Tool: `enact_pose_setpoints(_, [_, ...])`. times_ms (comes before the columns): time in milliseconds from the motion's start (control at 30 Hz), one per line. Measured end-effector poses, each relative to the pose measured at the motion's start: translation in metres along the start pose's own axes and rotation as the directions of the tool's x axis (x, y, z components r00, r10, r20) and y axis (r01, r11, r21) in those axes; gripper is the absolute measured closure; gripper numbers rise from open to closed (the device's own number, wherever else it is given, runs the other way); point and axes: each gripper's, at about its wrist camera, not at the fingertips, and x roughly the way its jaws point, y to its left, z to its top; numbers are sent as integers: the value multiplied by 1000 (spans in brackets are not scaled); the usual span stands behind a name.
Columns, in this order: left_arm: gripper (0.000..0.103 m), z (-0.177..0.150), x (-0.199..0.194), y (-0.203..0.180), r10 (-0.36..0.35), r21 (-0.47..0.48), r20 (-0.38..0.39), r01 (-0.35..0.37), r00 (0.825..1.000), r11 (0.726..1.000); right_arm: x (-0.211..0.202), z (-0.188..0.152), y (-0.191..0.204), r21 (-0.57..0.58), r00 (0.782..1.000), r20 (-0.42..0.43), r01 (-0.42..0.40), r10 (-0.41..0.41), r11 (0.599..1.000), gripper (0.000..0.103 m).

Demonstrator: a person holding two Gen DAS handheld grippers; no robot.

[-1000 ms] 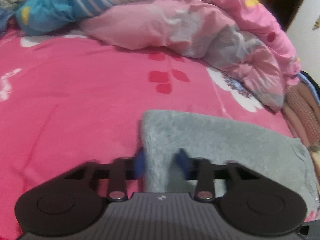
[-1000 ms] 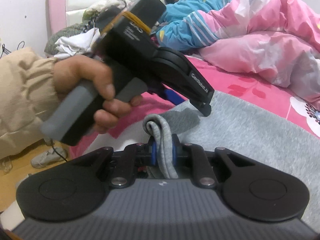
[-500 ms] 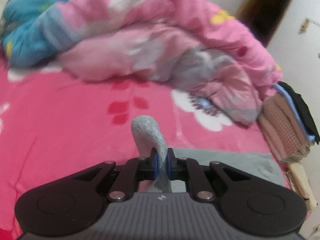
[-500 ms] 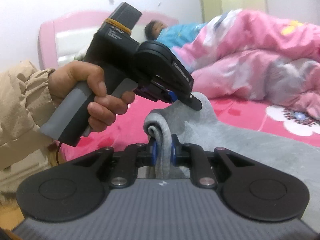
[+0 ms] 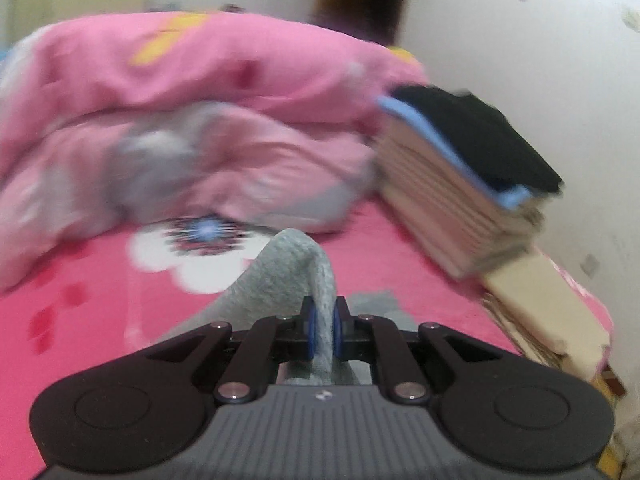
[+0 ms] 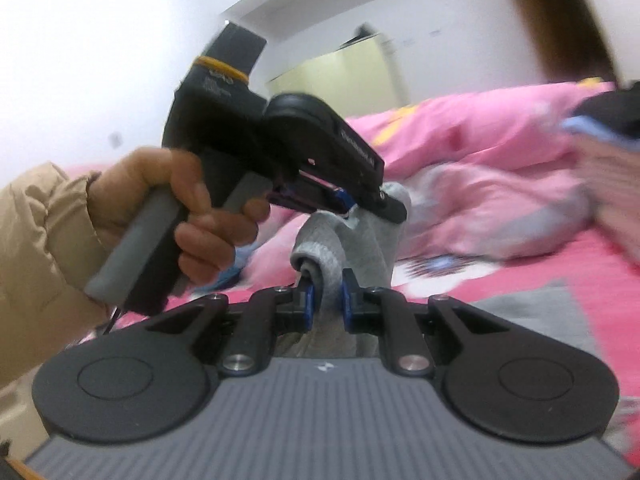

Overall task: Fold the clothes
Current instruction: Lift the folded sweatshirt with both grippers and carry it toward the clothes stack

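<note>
A grey fleecy garment (image 5: 288, 276) is lifted off the pink flowered bed (image 5: 80, 312). My left gripper (image 5: 324, 330) is shut on a raised fold of it, the blue pads pinching the cloth. In the right wrist view my right gripper (image 6: 326, 300) is shut on a rolled grey edge of the same garment (image 6: 320, 256). Just beyond it the left gripper (image 6: 352, 206), held by a hand in a beige sleeve (image 6: 36, 240), pinches another part of the cloth. The rest of the grey garment (image 6: 532, 304) trails on the bed at the right.
A crumpled pink quilt (image 5: 200, 120) lies across the back of the bed. A stack of folded clothes (image 5: 464, 184) with a black and a blue piece on top stands at the bed's right edge, by a white wall. A pale wardrobe (image 6: 340, 76) stands behind.
The left gripper shut on the grey garment's edge. Both grippers then lifted the cloth and swung to the right along the bed, toward the stack of folded clothes.
</note>
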Motion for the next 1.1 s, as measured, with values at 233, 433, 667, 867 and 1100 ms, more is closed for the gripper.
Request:
enact_pose_setpoints(233, [40,-33,43,-30,-137,-12,-16,137,990,990,-29,-42,-86,236,984,-56,179,-171,955,92])
enact_pose_setpoints(433, [37,-62,7,31,-14,-113,16,16,1000,993,-33,-77,-136,532,999,-8,43,-46,846,87])
enact_pose_setpoints(667, [34,-118,-19,79,109,-184,13,-105,994,977,-29,-68,-145,606,1000,10,-20,18,795,53])
enact_pose_setpoints(867, [34,-142,-5,69,125,-140,7,-123,992,983,-4,-52,-148,618,997,-66,7,42,786,89])
enact_pose_setpoints(1100, [23,-131,-15,44,116,-5,97,-116,988,993,-28,-16,-130,491,998,45,25,-54,871,90])
